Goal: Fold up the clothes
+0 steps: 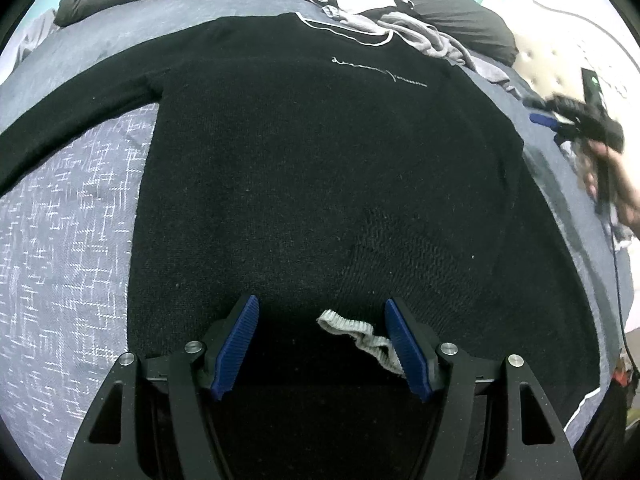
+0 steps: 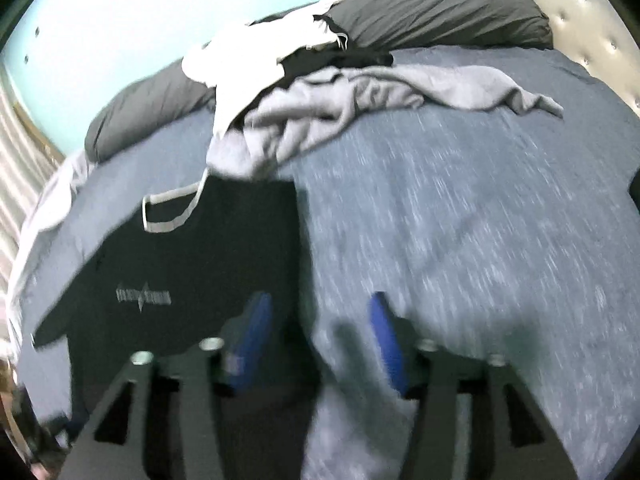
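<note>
A black sweater (image 1: 320, 160) with a white-trimmed neck and small chest lettering lies flat on the blue-grey bed cover (image 1: 72, 240). One sleeve (image 1: 60, 132) stretches out to the left. The other sleeve lies folded over the body, and its grey ribbed cuff (image 1: 360, 336) rests near the hem. My left gripper (image 1: 320, 304) hangs open over the hem, with the cuff lying beside its right pad (image 1: 408, 344), not pinched. In the blurred right wrist view, my right gripper (image 2: 319, 300) is open and empty above the cover, at the edge of the sweater (image 2: 180, 272). A hand holds that right gripper (image 1: 550, 130) right of the sweater.
A pile of grey and white clothes (image 2: 320, 96) sits past the sweater's neck, in front of dark grey pillows (image 2: 440, 12). A tufted headboard (image 2: 592, 32) stands at the right. Bare bed cover (image 2: 460, 220) spreads right of the sweater.
</note>
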A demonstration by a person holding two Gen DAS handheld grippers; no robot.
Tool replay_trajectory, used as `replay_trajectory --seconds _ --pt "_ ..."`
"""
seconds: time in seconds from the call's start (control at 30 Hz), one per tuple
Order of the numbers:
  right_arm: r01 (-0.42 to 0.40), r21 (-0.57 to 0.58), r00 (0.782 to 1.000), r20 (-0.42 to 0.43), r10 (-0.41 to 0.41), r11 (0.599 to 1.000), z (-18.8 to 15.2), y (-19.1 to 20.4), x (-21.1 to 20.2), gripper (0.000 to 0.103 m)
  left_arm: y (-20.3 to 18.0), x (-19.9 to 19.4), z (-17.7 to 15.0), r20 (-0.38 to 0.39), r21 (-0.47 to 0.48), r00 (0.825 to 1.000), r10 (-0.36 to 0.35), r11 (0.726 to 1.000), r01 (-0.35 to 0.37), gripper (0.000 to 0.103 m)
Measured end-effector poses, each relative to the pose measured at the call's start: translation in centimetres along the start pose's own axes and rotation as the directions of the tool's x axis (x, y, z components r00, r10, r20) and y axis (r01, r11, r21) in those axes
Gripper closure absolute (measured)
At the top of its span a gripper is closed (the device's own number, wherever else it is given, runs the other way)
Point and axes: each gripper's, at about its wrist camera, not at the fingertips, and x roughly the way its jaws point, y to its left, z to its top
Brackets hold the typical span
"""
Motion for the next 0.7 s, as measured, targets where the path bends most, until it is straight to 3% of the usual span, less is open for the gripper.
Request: replay_trajectory --seconds 0.2,0.53,0.6,0.7 --pt "0.001 0.051 0.999 -0.039 0.000 0.999 3.9 1.5 4.9 0.046 0.2 0.0 -0.1 0.009 -0.008 1.000 -0.015 1.000 0.015 0.034" --pt "0.059 0.090 0.992 -0.119 -0.048 0.994 7.1 2.8 11.6 0.048 0.2 0.3 -0.2 0.014 0.003 0.999 -0.029 1.000 0.028 0.032" --pt "0.066 0.077 0.991 -0.125 -0.056 0.995 7.3 3.0 12.3 0.072 0.1 0.4 -0.2 0.016 0.010 0.999 -0.032 0.999 0.032 0.029" --pt "0.097 0.037 0.990 -0.110 -0.092 0.995 7.4 3.6 12.6 0.092 -0.2 0.3 -0.5 0.018 0.027 1.000 -0.022 0.999 0.022 0.026"
